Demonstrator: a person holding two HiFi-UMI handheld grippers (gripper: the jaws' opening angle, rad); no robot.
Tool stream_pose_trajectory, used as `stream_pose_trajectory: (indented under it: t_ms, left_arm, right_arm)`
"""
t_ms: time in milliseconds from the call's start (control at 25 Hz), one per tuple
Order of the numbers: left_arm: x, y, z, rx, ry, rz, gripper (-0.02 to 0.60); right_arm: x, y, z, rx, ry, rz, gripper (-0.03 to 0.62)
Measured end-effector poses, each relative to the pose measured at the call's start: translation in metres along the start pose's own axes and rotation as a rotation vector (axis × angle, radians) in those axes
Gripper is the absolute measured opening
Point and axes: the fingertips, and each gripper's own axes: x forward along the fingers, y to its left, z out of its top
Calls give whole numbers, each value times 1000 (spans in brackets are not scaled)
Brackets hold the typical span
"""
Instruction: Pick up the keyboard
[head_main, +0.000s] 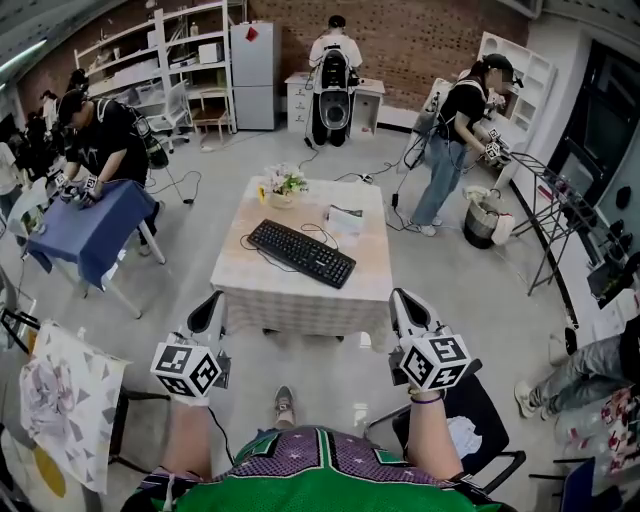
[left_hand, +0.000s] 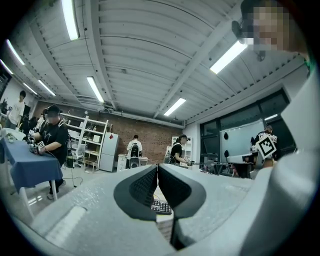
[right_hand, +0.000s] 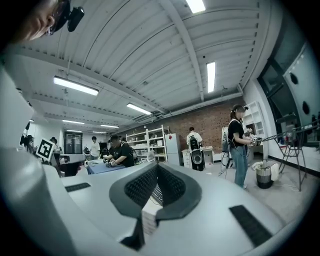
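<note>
**Shut jaws, a flat keyboard and a trailing cable**

Nearest the person, the left hand-held gripper (head_main: 206, 310) and the right hand-held gripper (head_main: 402, 300) are held level, short of the worktop's near edge. Each has its jaws pressed together on nothing. Brought in like this, they would probably shove the keyboard rather than grip it, so the jaws would have to be parted first.

Next comes the pale square worktop (head_main: 300, 295). The flat black computer keyboard (head_main: 301, 252) lies slantwise near its middle, well apart from both grippers. Thin and lying flat, it could slip from a jaw, or tip if taken at one end only.

Behind it, its thin black cable (head_main: 322, 233) loops toward a flat white object (head_main: 346, 221), which might be dragged by a lift. Farther back, the small pot of flowers (head_main: 284, 186) could be upset by a sweeping reach.
</note>
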Motion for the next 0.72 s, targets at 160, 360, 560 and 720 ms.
stream_pose_trajectory:
  t_ms: [160, 360, 560, 720]
  left_arm:
    - [32, 10, 0, 15, 1, -22, 18]
    - [74, 31, 2, 2, 3, -54, 18]
    - [115, 55, 5, 10, 26, -81, 18]
    - [144, 70, 8, 21, 32, -108, 18]
  right_arm:
    - [25, -12, 4, -12, 2, -17, 2]
    - [61, -26, 6, -6, 20, -29, 2]
    - [96, -36, 9, 2, 32, -61, 2]
    - [119, -44, 7, 11, 47, -94, 2]
